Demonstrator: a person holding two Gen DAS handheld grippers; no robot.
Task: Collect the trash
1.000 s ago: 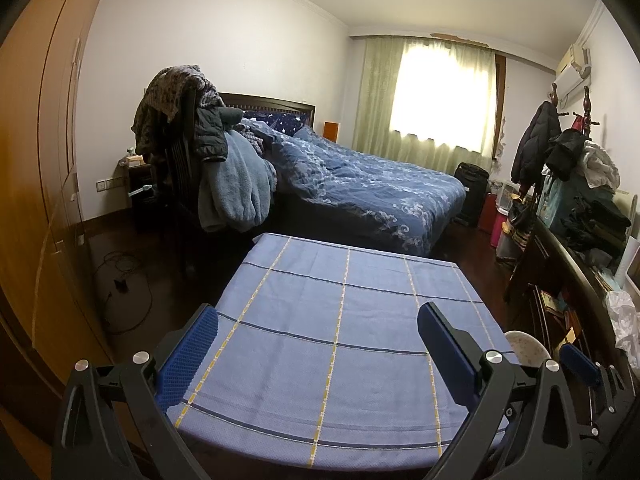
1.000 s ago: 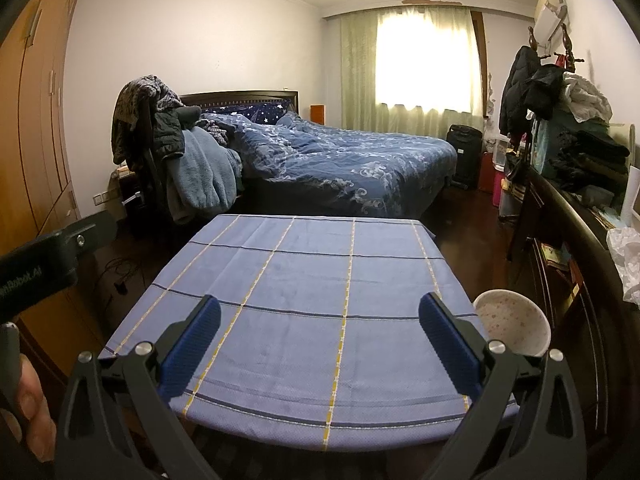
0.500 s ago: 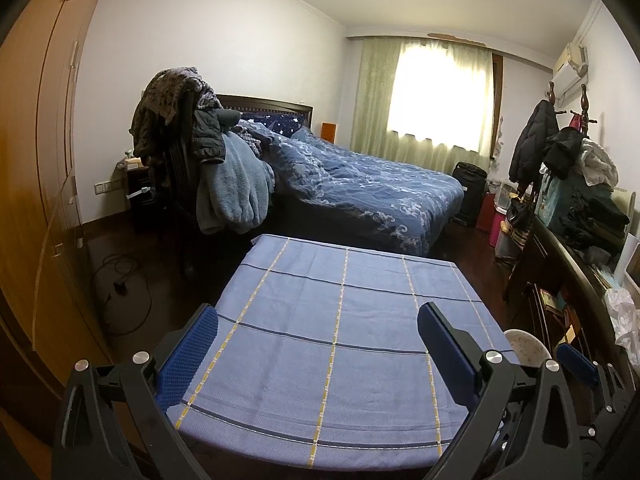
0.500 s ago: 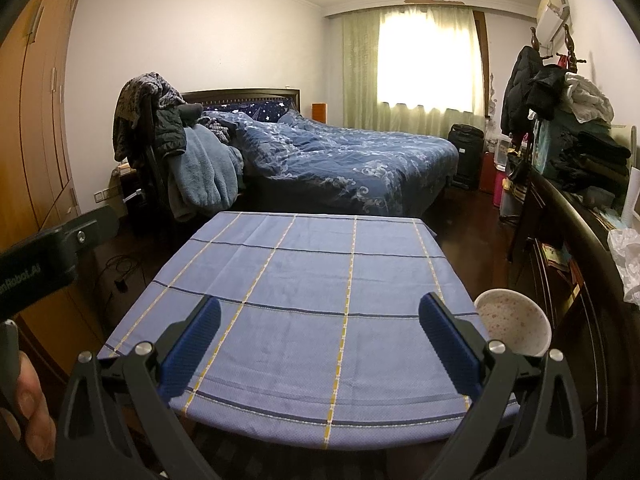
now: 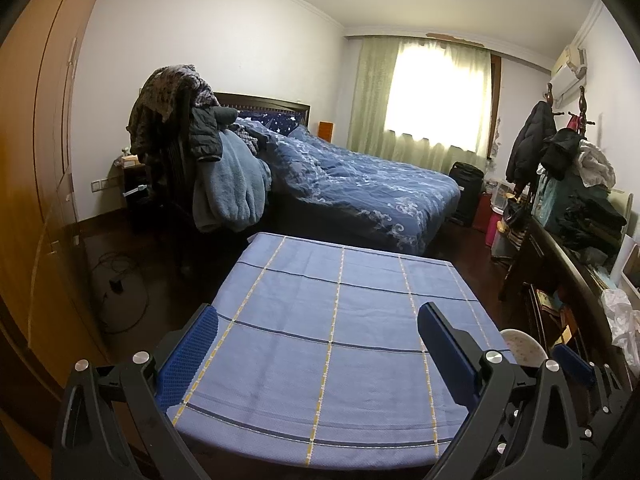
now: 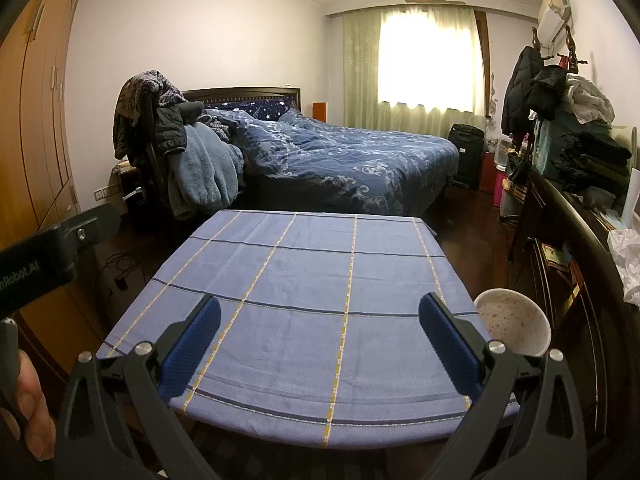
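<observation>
- Left gripper (image 5: 318,344) and right gripper (image 6: 320,334): both spread wide, holding nothing, poised over the near edge of the cloth-covered table (image 6: 304,280) — likely a ready stance.
- No trash visible on the cloth; a speckled bin (image 6: 512,326) sits just beside the table's right edge.
- Table top bare — free room to move; dresser (image 6: 580,240) crowds the right.

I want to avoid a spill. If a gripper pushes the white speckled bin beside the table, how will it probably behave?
The white speckled bin looks thin-walled and appears empty, so it is probably light and would slide or tip at a sideways push. Its rim flares wider than what shows below, which suggests top-heaviness. It stands close beside the blue tablecloth, so a push from the right could knock it against the table.
</observation>
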